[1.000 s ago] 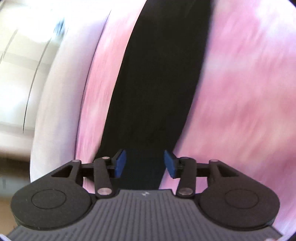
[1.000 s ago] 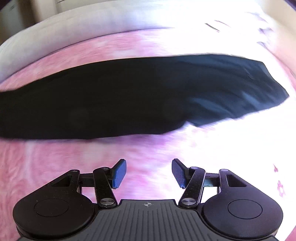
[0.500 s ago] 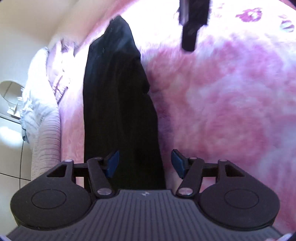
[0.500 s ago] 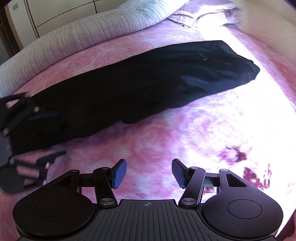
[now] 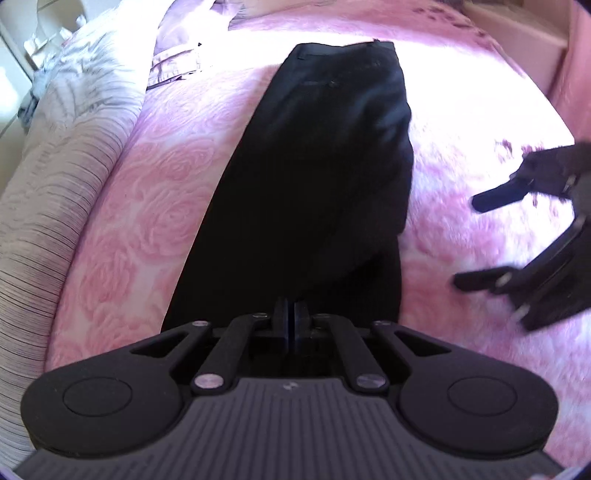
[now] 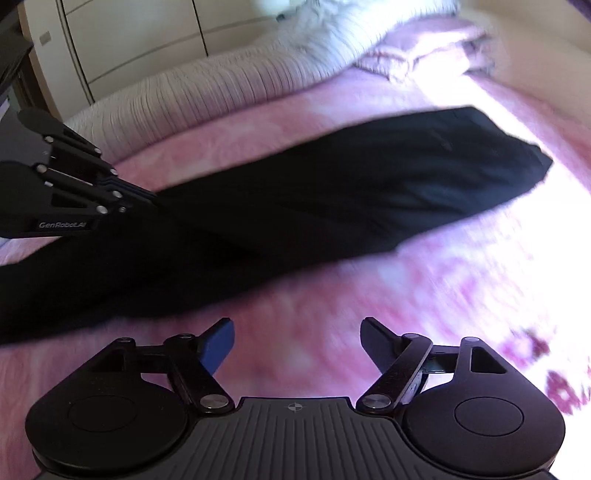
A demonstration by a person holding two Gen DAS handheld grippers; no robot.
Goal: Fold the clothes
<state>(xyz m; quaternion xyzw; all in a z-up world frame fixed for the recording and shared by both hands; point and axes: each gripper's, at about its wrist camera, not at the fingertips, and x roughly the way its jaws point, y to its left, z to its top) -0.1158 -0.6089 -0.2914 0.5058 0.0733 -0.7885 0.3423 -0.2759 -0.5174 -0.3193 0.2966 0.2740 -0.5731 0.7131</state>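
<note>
Black trousers lie stretched flat on a pink rose-patterned bedspread, waistband at the far end. My left gripper is shut at the near leg end, its pads pressed together on the dark fabric. The right wrist view shows the trousers running left to right, with the left gripper pinching their far edge near the legs. My right gripper stands open over bare bedspread, short of the trousers' near edge. In the left wrist view the right gripper hangs open to the right of the trousers.
A rolled striped duvet lines the bed's far side, also visible as the duvet in the right wrist view. Pillows lie at the head of the bed. Wardrobe doors stand behind. A cardboard box sits past the bed.
My left gripper has gone from open to shut on the trouser leg. The right gripper stayed open and now sits nearer the leg end, on the trousers' near side.
</note>
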